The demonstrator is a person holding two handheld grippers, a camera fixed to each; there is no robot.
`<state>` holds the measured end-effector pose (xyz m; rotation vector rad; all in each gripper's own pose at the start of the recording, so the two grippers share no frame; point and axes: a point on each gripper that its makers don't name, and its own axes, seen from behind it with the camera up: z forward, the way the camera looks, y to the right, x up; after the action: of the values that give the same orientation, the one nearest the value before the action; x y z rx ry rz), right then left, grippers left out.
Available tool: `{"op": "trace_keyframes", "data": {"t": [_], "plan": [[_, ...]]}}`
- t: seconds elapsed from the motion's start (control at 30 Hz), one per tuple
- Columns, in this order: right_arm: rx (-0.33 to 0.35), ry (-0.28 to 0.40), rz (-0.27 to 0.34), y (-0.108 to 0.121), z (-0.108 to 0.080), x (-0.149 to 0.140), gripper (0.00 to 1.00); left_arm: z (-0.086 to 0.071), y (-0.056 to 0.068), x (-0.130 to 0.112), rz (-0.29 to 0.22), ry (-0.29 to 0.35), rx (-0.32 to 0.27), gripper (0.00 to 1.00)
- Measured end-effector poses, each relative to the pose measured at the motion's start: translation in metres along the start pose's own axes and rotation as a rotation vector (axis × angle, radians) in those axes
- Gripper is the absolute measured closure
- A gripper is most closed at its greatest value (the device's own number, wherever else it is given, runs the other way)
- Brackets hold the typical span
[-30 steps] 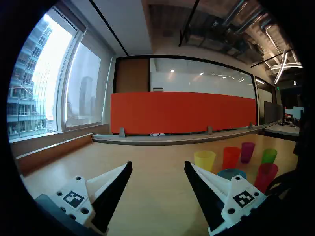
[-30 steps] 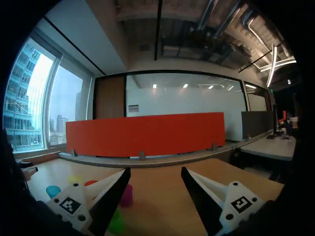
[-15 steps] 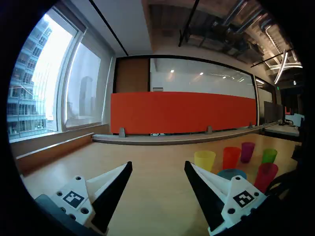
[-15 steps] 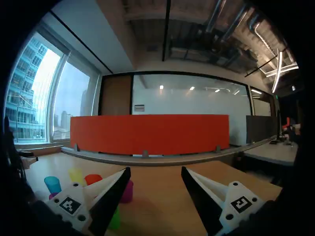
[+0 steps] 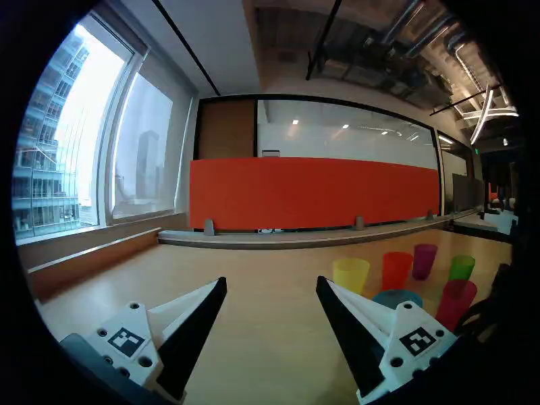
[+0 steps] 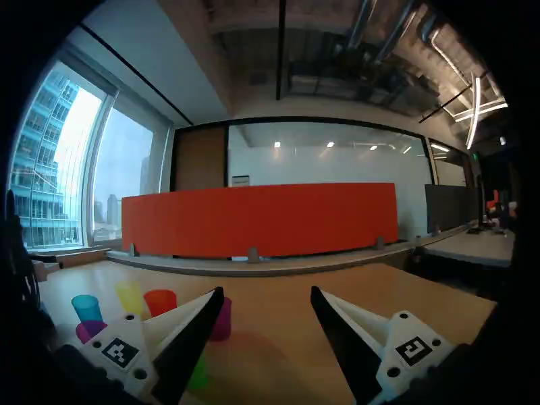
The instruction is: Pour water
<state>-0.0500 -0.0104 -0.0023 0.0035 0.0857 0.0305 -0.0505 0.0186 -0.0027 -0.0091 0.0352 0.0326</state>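
Note:
In the left gripper view, several coloured plastic cups stand on the wooden table to the right: a yellow cup (image 5: 351,275), an orange cup (image 5: 396,269), a purple cup (image 5: 424,260), a green cup (image 5: 462,267), a pink cup (image 5: 457,302) and a blue cup (image 5: 397,297) partly behind the finger. My left gripper (image 5: 271,281) is open and empty, left of the cups. In the right gripper view, my right gripper (image 6: 266,291) is open and empty too. A teal cup (image 6: 86,308), yellow cup (image 6: 129,295), orange cup (image 6: 160,301), purple cup (image 6: 223,318) and green cup (image 6: 198,372) lie at its lower left.
The wooden table (image 5: 270,270) runs to a long orange divider panel (image 5: 310,192) at the back. Tall windows (image 5: 67,155) line the left side. Another desk (image 6: 466,246) stands far right.
The right gripper view has swung so the cups sit higher and more of them show beside its left finger. The left gripper has stayed still.

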Motion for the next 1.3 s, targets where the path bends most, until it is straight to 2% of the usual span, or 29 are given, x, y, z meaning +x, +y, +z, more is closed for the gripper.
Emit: {"op": "trace_keyframes", "data": {"t": [0.3, 0.6, 1.3], "plan": [[-0.027, -0.02, -0.02, 0.011, 0.002, -0.014, 0.01, 0.001, -0.001, 0.0, 0.0, 0.0, 0.0, 0.01], [-0.028, -0.053, -0.034, 0.011, 0.005, -0.028, 0.01, 0.001, -0.001, 0.0, 0.0, 0.0, 0.0, 0.01], [-0.029, -0.064, -0.037, 0.012, 0.005, -0.03, 0.01, 0.0, 0.0, 0.0, 0.0, 0.0, 0.0, 0.01]]}}
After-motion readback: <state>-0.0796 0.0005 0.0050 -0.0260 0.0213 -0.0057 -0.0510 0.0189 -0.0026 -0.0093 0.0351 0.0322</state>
